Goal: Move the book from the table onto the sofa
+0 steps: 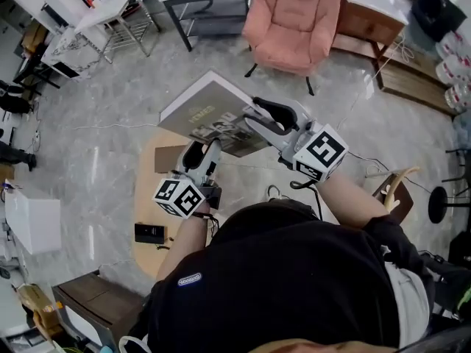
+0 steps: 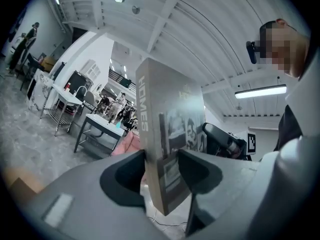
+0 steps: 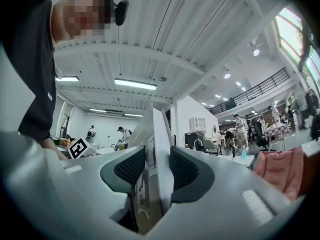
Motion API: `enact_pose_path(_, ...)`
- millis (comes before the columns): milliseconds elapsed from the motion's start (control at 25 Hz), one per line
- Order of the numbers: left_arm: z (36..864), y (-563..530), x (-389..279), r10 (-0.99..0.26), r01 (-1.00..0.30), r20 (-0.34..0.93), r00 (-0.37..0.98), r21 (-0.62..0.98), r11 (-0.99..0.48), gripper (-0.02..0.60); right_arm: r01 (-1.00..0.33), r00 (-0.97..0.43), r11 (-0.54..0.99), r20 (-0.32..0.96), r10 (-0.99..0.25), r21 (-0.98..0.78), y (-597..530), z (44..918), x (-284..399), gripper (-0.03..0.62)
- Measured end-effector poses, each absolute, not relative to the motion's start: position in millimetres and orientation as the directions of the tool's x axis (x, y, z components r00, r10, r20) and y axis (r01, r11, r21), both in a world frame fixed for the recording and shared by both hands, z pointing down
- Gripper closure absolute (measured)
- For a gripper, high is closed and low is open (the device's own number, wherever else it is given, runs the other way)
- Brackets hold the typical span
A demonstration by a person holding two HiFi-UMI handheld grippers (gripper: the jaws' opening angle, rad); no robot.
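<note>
Two grippers clamp the book by opposite edges: the left gripper grasps its near edge and the right gripper its right side. The book hangs in the air between them. The table is below the left gripper, and the pink sofa is ahead of both.

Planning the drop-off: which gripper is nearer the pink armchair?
Right. The right gripper, shut on the book, sits below the pink armchair in the head view; the left gripper holds the book farther down-left.
</note>
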State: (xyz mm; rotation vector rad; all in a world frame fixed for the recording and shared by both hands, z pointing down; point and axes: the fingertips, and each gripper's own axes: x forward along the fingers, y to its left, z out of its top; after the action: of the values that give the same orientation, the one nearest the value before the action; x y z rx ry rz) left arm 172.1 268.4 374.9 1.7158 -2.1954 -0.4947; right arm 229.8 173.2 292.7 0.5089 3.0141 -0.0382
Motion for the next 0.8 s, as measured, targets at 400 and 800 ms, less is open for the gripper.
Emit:
enact_pose_path(400, 371.6, 124.4, 194.5, -0.996, -0.898, 0.044, -0.072, 0.432, 0.084, 0.368, 0.177, -0.978, 0.984, -0.122, 0.172, -0.034, 36.3, 294.0, 268.7, 0.413)
enact_pose_path(800, 380.4, 77.8, 179.1, -0.995, -0.897, 0.062, 0.074, 0.441, -0.039, 0.368, 0.037, -0.993, 0.997, -0.116, 0.029, -0.072, -1.1, 304.4, 265.4, 0.414)
